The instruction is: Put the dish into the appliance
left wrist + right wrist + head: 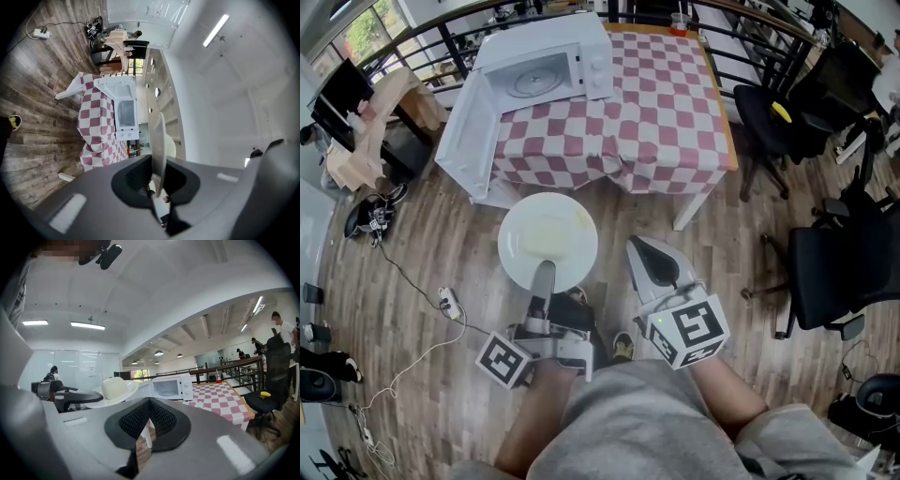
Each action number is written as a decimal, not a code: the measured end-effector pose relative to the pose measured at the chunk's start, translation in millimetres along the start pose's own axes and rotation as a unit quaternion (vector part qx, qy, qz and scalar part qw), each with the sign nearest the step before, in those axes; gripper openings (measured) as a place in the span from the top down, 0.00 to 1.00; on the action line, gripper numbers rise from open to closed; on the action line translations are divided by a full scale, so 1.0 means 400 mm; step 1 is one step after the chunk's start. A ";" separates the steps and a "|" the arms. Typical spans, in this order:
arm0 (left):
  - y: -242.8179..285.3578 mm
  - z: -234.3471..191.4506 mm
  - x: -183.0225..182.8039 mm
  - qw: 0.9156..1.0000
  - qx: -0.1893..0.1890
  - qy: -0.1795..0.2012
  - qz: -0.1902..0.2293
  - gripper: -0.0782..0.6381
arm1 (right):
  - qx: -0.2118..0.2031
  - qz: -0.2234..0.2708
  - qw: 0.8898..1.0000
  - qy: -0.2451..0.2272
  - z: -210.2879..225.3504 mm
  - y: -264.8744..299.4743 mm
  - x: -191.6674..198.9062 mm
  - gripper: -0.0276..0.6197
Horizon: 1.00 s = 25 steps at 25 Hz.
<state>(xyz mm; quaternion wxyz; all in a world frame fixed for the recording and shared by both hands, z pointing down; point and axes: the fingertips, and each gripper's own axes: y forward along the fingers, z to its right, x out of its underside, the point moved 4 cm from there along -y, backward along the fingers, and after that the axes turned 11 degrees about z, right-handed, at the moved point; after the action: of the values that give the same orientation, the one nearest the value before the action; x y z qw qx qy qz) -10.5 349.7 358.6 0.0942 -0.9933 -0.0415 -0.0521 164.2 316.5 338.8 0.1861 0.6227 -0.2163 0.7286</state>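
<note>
Head view: the left gripper has its jaws clamped on the near rim of the white plate. The plate is level above the wood floor, short of the checkered table where the microwave stands with its door wide open.

Left gripper view: the plate shows edge-on, pinched tight.

Right gripper view: the right gripper has its jaws together, nothing between them.

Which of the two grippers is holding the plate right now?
The left gripper: its jaws are clamped on the rim of the white plate. The right gripper beside it has nothing between its jaws.
</note>
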 end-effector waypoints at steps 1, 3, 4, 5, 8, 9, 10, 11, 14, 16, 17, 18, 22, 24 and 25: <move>0.004 -0.002 -0.003 1.000 0.001 -0.001 0.000 0.85 | -0.001 0.000 1.000 -0.001 -0.001 0.007 0.000 0.96; 0.015 -0.007 -0.010 1.000 0.002 -0.002 0.000 0.85 | -0.002 0.000 1.000 -0.004 -0.002 0.024 0.001 0.96; 0.020 -0.010 -0.013 1.000 0.002 -0.003 0.000 0.85 | -0.004 -0.001 1.000 -0.005 -0.002 0.032 0.003 0.96; 0.025 -0.014 -0.017 1.000 0.002 -0.004 -0.001 0.85 | -0.005 -0.002 1.000 -0.006 -0.003 0.040 0.005 0.96; 0.041 -0.026 -0.031 1.000 0.000 -0.007 -0.003 0.85 | -0.005 -0.007 1.000 -0.008 -0.004 0.066 0.012 0.96; 0.048 -0.029 -0.037 1.000 -0.001 -0.008 -0.003 0.85 | -0.006 -0.008 1.000 -0.008 -0.005 0.075 0.013 0.96; 0.054 -0.033 -0.043 1.000 -0.001 -0.008 -0.002 0.85 | -0.008 -0.009 1.000 -0.008 -0.006 0.084 0.015 0.96; 0.062 -0.036 -0.048 1.000 0.000 -0.009 -0.002 0.85 | -0.009 -0.010 1.000 -0.009 -0.006 0.093 0.017 0.96; 0.088 -0.042 -0.068 1.000 0.001 -0.012 -0.001 0.85 | -0.013 -0.014 1.000 -0.010 -0.005 0.120 0.024 0.96; 0.106 -0.044 -0.081 1.000 0.004 -0.013 -0.001 0.85 | -0.014 -0.017 1.000 -0.013 -0.002 0.139 0.030 0.96; 0.114 -0.047 -0.087 1.000 0.004 -0.013 -0.001 0.85 | -0.015 -0.019 1.000 -0.014 0.000 0.149 0.035 0.96; 0.121 -0.051 -0.093 1.000 0.003 -0.013 -0.001 0.85 | -0.015 -0.021 1.000 -0.014 0.002 0.158 0.041 0.96; 0.158 -0.068 -0.112 1.000 -0.001 -0.013 -0.002 0.85 | -0.014 -0.025 1.000 -0.011 0.024 0.201 0.045 0.96; 0.183 -0.079 -0.119 1.000 -0.004 -0.015 -0.003 0.85 | -0.009 -0.027 1.000 -0.013 0.045 0.225 0.046 0.96; 0.195 -0.085 -0.122 1.000 -0.007 -0.016 -0.002 0.85 | -0.007 -0.028 0.999 -0.013 0.055 0.238 0.048 0.96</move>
<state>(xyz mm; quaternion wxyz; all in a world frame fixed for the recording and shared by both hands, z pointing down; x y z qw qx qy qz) -55.1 263.1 372.2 0.0868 -0.9945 -0.0450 -0.0365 127.9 224.8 352.7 0.2080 0.6369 -0.2058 0.7133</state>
